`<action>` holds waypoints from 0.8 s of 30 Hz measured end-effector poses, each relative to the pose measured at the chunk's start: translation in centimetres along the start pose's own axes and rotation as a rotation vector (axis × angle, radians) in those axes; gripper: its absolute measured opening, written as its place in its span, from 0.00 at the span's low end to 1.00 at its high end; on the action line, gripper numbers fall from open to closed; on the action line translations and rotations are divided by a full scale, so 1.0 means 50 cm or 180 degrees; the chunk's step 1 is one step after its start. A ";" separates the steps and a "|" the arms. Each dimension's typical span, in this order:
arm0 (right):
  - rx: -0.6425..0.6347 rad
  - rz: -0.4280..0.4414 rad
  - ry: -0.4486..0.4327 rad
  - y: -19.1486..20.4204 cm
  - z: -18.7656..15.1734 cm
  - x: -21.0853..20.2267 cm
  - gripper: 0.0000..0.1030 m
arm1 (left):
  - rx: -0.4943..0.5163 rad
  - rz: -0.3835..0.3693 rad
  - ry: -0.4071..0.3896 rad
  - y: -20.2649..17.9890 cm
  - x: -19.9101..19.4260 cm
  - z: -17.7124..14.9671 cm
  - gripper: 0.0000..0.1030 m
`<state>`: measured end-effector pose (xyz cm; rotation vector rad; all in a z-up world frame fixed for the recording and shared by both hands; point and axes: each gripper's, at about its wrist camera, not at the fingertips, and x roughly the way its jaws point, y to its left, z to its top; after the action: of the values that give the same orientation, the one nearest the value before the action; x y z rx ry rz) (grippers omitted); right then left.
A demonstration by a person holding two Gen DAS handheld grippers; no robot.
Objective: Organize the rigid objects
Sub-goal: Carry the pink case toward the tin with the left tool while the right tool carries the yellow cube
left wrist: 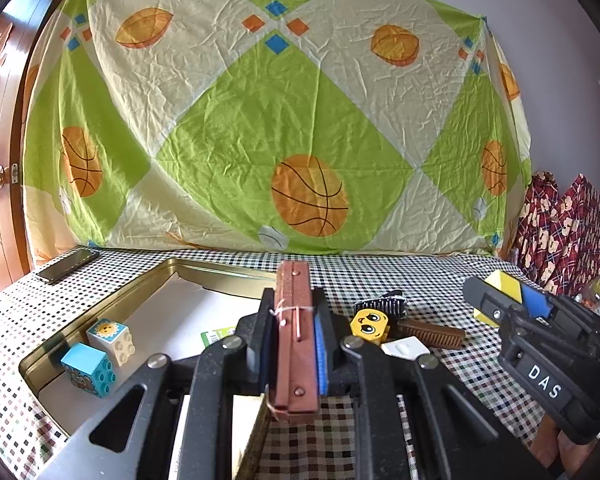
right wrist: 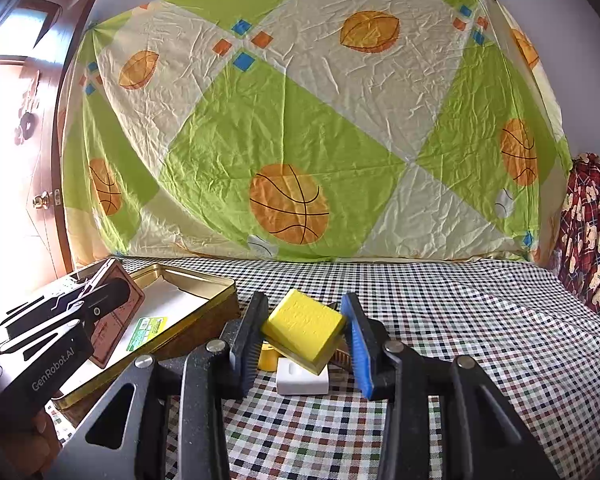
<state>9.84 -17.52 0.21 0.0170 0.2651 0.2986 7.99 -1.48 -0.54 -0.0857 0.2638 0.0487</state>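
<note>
The left gripper is clamped on a flat brown case, held edge-on between its pads so that the narrow spine faces the camera; a thin elastic string crosses the spine near the middle. In the right wrist view the same case shows its broad reddish face, tilted above the near end of the tin. The right gripper grips a yellow block — it sits tilted between the black pad and the blue pad, one corner down, lifted clear of the checked cloth that covers the worktop.

Just below the yellow block lie a white block and a small yellow piece, touching or nearly touching each other on the cloth. From the left wrist view the same cluster reads as a yellow cartoon-face block, a white piece in front of it, a brown comb-like piece to the right and a dark striped item behind.

To the left stands an open gold-coloured tin with a pale lining. Inside it, near the left wall, a blue brick and a white brick with a sun picture stand side by side, touching — and a green label lies on the lining. Beyond the tin, at the far left edge of the worktop, lies a dark phone. A sheet printed with basketballs hangs behind everything.
</note>
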 end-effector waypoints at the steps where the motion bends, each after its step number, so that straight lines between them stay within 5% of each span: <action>1: -0.0003 0.0010 -0.0002 0.004 0.000 0.000 0.40 | 0.0006 0.0002 -0.0003 0.001 -0.001 0.000 0.15; 24: -0.0127 0.0222 -0.0013 0.073 0.002 0.015 0.40 | -0.0119 0.0083 0.0004 0.060 -0.013 0.002 0.15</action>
<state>9.47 -13.80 0.32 -0.0125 0.2549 0.3733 7.19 1.47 -0.52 -0.1196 0.2652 0.0794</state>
